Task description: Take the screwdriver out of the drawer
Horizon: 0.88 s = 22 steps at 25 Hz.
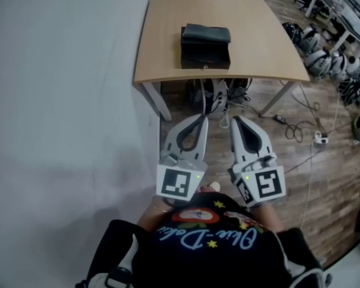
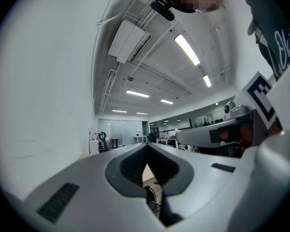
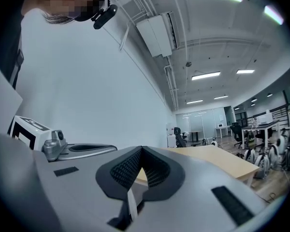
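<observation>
A small black drawer box [image 1: 205, 47] stands on the light wooden table [image 1: 258, 47] far ahead of me, its drawer front with a little knob facing me and pushed in. No screwdriver shows in any view. My left gripper [image 1: 202, 118] and right gripper [image 1: 234, 120] hang side by side near my body, well short of the table and over the floor. Both are shut with nothing between the tips. In the left gripper view the left gripper [image 2: 146, 145] points level toward the room, and in the right gripper view the right gripper [image 3: 141, 149] points at the table [image 3: 217, 156].
A white wall [image 1: 60, 101] runs along the left. Cables and gear [image 1: 219, 95] lie under the table between its white legs [image 1: 158, 102]. More cables [image 1: 300, 131] trail over the wooden floor, and helmets and equipment [image 1: 330, 56] lie at the right.
</observation>
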{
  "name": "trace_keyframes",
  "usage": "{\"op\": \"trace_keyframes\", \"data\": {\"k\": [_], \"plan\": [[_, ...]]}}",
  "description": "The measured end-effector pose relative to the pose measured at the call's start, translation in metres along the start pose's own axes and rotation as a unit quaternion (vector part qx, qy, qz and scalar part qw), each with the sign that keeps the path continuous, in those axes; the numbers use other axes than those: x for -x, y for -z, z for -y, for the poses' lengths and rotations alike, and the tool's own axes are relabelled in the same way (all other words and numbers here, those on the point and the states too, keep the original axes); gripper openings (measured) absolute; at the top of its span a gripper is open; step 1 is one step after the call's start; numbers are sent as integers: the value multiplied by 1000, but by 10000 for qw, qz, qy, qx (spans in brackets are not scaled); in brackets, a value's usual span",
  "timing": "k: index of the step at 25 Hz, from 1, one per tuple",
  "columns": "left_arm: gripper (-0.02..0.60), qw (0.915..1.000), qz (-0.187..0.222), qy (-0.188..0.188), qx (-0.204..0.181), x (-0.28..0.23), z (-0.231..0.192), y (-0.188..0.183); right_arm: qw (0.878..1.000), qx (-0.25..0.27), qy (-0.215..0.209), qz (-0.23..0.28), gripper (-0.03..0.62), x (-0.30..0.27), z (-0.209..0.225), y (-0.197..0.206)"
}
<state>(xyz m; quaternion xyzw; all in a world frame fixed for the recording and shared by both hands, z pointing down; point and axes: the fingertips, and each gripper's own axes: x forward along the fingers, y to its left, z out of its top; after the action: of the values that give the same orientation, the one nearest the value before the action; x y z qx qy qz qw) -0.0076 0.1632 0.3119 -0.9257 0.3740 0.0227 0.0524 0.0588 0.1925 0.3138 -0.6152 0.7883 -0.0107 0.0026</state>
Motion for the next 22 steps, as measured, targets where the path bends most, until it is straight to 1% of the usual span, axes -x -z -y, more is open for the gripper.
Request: {"op": "trace_keyframes", "data": {"k": [8, 12, 19, 22], "plan": [[0, 10000, -44, -43, 45, -10, 10, 2, 10000, 92, 13, 21, -2, 5, 16, -4], [0, 9999, -62, -53, 79, -18, 19, 2, 9999, 92, -15, -68, -2, 8, 26, -2], [0, 10000, -37, -78, -24, -27, 37, 6, 9998, 135, -107, -63, -2, 19, 42, 2], [0, 9999, -76, -130, 78, -28, 41, 9, 9998, 111, -113, -115, -2, 18, 50, 7]]}}
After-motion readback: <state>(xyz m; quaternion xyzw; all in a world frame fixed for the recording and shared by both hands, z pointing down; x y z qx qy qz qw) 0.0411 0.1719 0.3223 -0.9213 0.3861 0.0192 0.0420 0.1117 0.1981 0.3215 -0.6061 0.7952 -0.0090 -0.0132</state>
